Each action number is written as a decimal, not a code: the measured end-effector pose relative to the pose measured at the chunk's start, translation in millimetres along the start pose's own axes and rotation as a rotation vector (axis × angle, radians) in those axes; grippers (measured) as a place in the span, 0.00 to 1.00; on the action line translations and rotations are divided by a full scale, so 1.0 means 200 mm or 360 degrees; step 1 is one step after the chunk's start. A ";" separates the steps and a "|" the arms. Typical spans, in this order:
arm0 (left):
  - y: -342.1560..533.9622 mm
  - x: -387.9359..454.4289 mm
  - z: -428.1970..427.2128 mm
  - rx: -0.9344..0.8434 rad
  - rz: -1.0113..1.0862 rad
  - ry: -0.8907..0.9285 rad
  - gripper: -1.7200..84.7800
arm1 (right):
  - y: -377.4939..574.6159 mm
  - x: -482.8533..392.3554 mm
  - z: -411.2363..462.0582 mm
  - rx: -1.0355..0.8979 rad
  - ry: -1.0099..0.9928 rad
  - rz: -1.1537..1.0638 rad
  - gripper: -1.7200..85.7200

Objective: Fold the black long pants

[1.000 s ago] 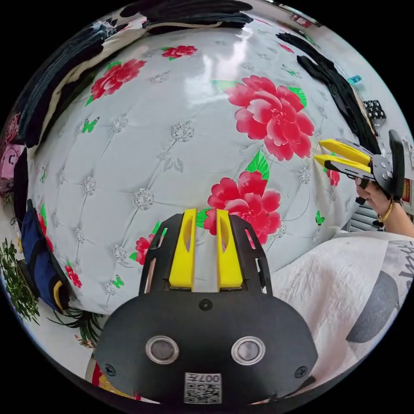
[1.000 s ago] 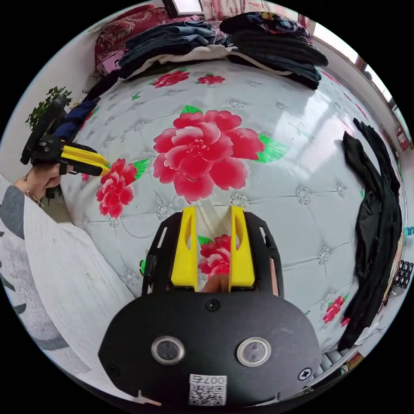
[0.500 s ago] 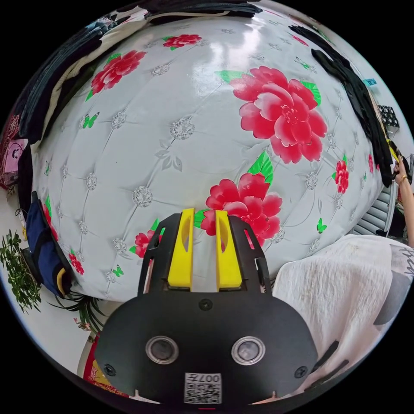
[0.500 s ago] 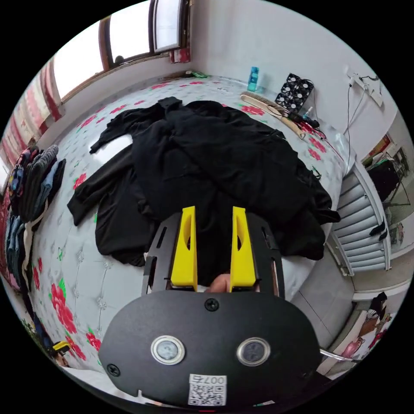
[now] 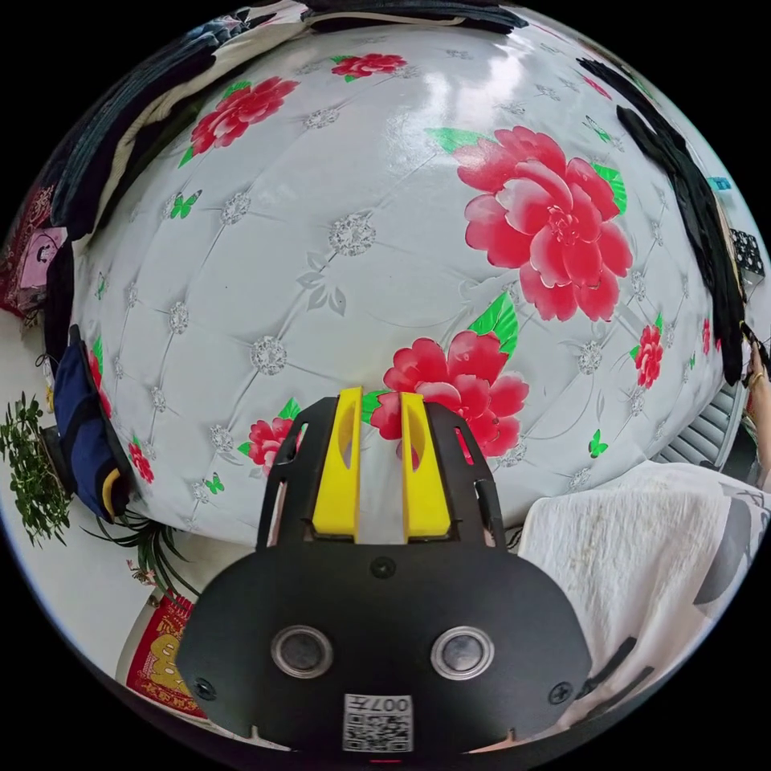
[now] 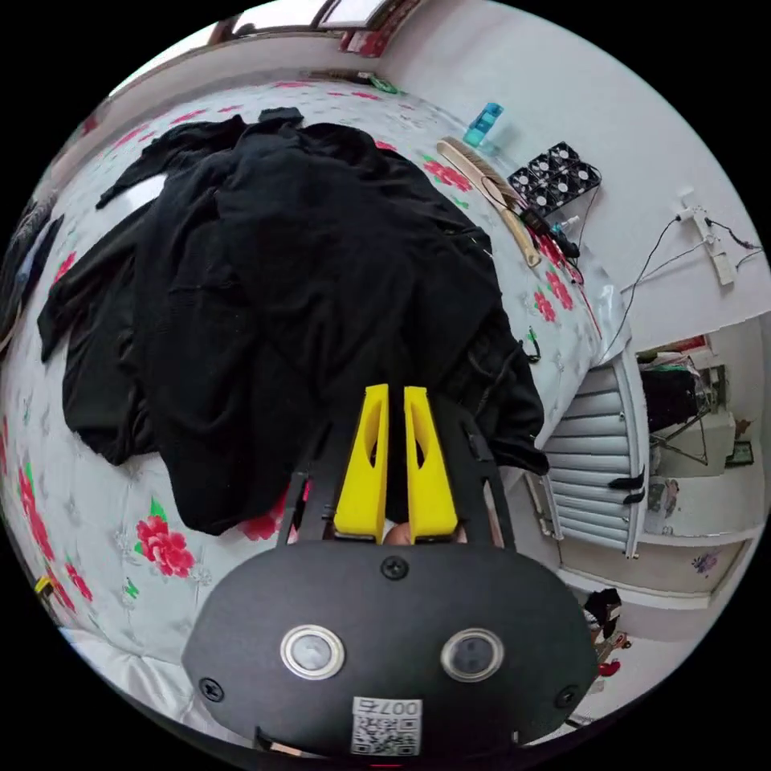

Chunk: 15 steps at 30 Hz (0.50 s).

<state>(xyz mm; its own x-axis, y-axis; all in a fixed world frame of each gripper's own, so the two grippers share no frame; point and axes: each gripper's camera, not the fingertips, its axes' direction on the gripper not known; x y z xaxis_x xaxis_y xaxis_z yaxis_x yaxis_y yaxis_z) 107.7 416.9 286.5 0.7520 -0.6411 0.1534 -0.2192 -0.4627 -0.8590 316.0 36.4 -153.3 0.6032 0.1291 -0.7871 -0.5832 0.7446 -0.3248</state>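
Note:
A heap of black clothes (image 6: 321, 265) lies on the bed's white cover with red flowers (image 6: 96, 514); I cannot tell the pants apart from the rest. My right gripper (image 6: 396, 393) sits at the heap's near edge, its yellow jaws almost together with black cloth in the thin gap. In the left gripper view the same black clothes (image 5: 691, 201) lie along the bed's far right edge. My left gripper (image 5: 380, 397) hovers over the near edge of the bed cover (image 5: 321, 241), jaws a little apart with nothing between them.
Stacks of folded dark clothes (image 5: 120, 120) line the bed's far side, and a navy item (image 5: 80, 426) hangs off its left edge. A plant (image 5: 32, 474) stands on the floor. A brush (image 6: 490, 189), black fans (image 6: 558, 173) and a blue bottle (image 6: 484, 124) lie beyond the heap.
The right gripper swung from the bare bed to the black heap, then came closer and its jaws closed on the cloth. The left gripper's view only drifted slightly.

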 end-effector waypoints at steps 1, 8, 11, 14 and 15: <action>0.01 -0.02 -0.01 0.0010 -0.0001 0.0005 0.10 | 0.02 -0.04 -0.06 0.0063 -0.0086 -0.0038 0.04; 0.12 -0.17 -0.10 0.0147 0.0011 0.0073 0.10 | 0.46 -0.83 -0.58 0.0253 -0.0800 -0.0645 0.02; 0.20 -0.22 -0.14 0.0214 0.0001 0.0214 0.08 | 0.71 -1.31 -0.77 0.0216 -0.1065 -0.0961 0.02; 0.46 -0.32 -0.23 0.0433 0.0002 0.0528 0.09 | 1.00 -1.81 -0.97 0.0108 -0.1404 -0.1340 0.02; 0.52 -0.34 -0.25 0.0481 -0.0004 0.0560 0.09 | 1.13 -2.03 -1.05 0.0020 -0.1559 -0.1484 0.02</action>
<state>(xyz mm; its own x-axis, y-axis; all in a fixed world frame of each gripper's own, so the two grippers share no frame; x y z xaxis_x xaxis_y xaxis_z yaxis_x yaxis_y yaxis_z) 2.8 382.3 211.3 0.4839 -0.8333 0.2671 0.0125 -0.2986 -0.9543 -174.0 14.9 -17.7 0.9083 -0.0176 0.4179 0.2548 0.8155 -0.5196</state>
